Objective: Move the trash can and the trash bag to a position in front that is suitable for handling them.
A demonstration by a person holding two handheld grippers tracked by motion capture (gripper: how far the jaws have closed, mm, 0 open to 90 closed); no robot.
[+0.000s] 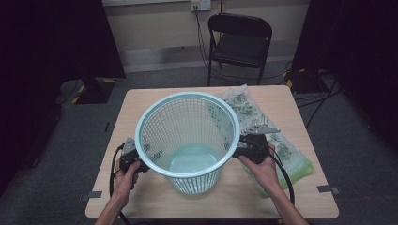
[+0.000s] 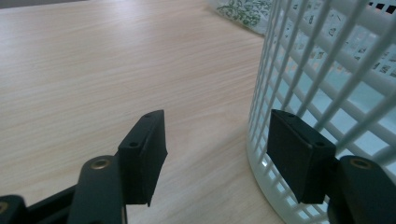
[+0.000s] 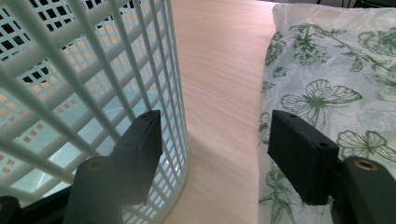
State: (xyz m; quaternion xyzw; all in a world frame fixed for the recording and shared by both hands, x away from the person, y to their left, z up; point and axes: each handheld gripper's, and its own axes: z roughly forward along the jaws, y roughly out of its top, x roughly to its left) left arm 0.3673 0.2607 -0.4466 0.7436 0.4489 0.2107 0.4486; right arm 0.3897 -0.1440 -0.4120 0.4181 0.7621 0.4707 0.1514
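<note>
Pale turquoise lattice basket (image 1: 187, 140), green-butterfly-printed white bag (image 1: 281, 145)

Basket flanked on both sides, a gripper at each wall.

A pale green mesh basket (image 1: 187, 140) stands upright on the wooden table (image 1: 141, 101), and the left gripper (image 1: 130, 157) sits tight against its left wall while the right gripper (image 1: 251, 146) presses in at the right, just under the rim. Whether the jaws actually pinch the mesh is hard to tell from up here. A leaf-printed plastic bag (image 1: 281, 150) lies beside the basket under the right gripper. A black folding chair (image 1: 239, 44) waits beyond the table.
</note>
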